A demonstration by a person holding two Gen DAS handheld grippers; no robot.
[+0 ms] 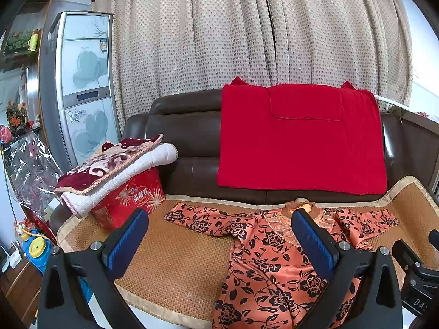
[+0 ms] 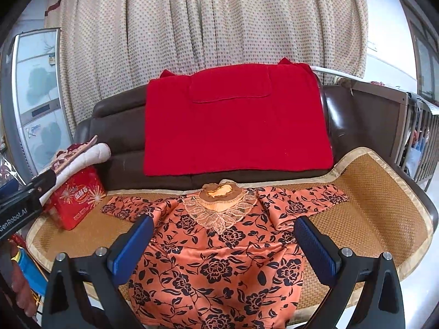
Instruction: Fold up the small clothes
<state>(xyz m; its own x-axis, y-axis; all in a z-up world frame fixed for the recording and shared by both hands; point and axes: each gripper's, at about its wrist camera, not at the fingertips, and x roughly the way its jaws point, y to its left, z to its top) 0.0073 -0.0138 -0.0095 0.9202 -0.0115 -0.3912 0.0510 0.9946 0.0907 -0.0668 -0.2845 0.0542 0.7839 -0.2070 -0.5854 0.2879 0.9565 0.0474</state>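
Both grippers spread wide and empty above an orange flowered blouse.

Left gripper point(image 1: 219, 235) hovers over the woven mat point(image 1: 175, 260) at the blouse's point(image 2: 219, 260) left side, fingers parted, holding nothing; right gripper point(image 2: 223, 238) hangs over its middle, likewise released. Blouse lies flat, front up, on the mat across the brown sofa point(image 2: 118, 137) seat, collar toward the backrest, sleeves spread outward. Red cloth point(image 2: 236, 126) drapes the backrest; red box point(image 2: 76, 200) stands left, under folded blankets point(image 1: 115, 170).
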